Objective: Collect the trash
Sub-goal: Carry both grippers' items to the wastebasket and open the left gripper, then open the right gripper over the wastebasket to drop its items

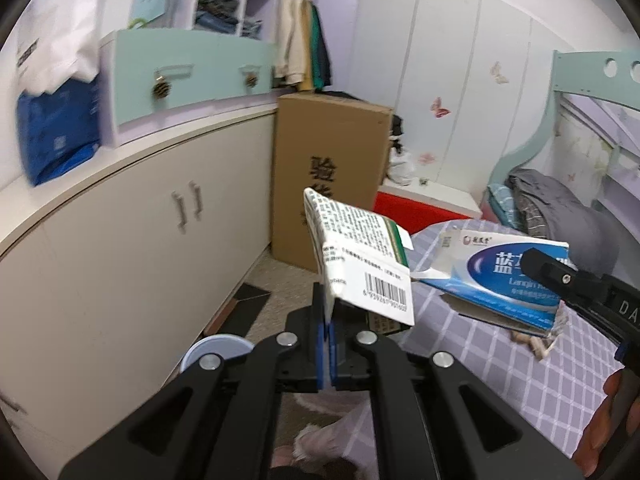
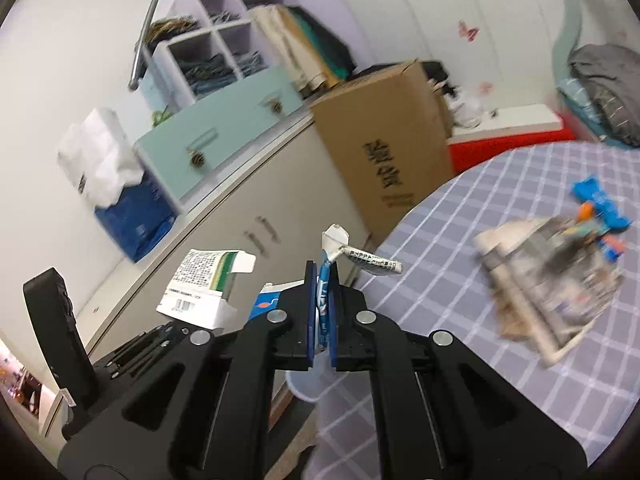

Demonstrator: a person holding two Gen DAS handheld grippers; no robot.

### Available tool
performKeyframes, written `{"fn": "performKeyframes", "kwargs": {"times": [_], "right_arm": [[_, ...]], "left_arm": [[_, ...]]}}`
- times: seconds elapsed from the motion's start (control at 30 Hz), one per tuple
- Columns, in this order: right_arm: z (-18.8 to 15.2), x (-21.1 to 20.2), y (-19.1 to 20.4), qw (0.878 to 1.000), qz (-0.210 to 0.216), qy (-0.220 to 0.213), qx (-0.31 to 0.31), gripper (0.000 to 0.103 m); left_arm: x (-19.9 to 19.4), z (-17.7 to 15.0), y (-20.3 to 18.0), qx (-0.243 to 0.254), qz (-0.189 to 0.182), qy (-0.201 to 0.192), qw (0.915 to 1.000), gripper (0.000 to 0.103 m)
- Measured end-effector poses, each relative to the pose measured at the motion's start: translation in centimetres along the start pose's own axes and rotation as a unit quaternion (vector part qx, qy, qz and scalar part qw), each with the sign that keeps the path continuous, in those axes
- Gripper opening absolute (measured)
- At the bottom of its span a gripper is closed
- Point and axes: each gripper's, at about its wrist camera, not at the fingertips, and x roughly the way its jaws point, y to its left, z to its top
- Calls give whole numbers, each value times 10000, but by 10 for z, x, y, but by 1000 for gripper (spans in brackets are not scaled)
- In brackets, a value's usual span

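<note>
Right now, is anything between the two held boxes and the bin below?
Nothing visible. The white box and blue box hang above the bin, which sits on the floor by the bed, partly hidden behind the grippers.

This was a home bedroom — a bed frame with heaped bedding at two o'clock, hanging clothes at twelve, butterfly-stickered wardrobe doors — and cream cabinets at nine.
</note>
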Motion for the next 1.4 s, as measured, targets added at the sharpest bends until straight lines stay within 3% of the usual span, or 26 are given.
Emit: {"fn": "performKeyframes", "kwargs": {"times": [0.27, 0.57, 0.73, 0.97, 1.0, 1.03, 1.07, 1.1, 1.17, 1.4], "right_arm": [[-49, 52, 55, 9976, 348, 566, -216, 5], [-88, 119, 93, 9921, 193, 1032, -689, 5], [-95, 148, 93, 9906, 136, 1186, -663, 5], [-94, 179, 84, 9920, -34, 1121, -573, 5], [-94, 182, 82, 9922, -39, 1123, -538, 5], [-93, 185, 81, 9924, -41, 1122, -496, 5], [-93, 188, 79, 9923, -55, 1135, -489, 5], [-94, 190, 78, 9920, -63, 1160, -486, 5], [-95, 194, 77, 9916, -70, 1202, -476, 5], [-101, 204, 80, 9898, -61, 1329, -501, 5]], "left_arm": [[12, -34, 67, -271, 431, 424, 9978, 2], [52, -68, 138, -646, 758, 1057, 9894, 2], [82, -68, 160, -676, 914, 1341, 9844, 2], [132, -40, 182, -646, 1071, 1425, 9819, 4], [136, -36, 183, -652, 1159, 1379, 9815, 14], [140, -33, 186, -698, 1220, 1363, 9806, 48], [143, -32, 191, -817, 1237, 1373, 9794, 64], [145, -31, 192, -895, 1167, 1348, 9799, 68], [148, -34, 194, -959, 1072, 1374, 9800, 68], [141, -50, 198, -976, 1196, 1441, 9775, 69]]}}
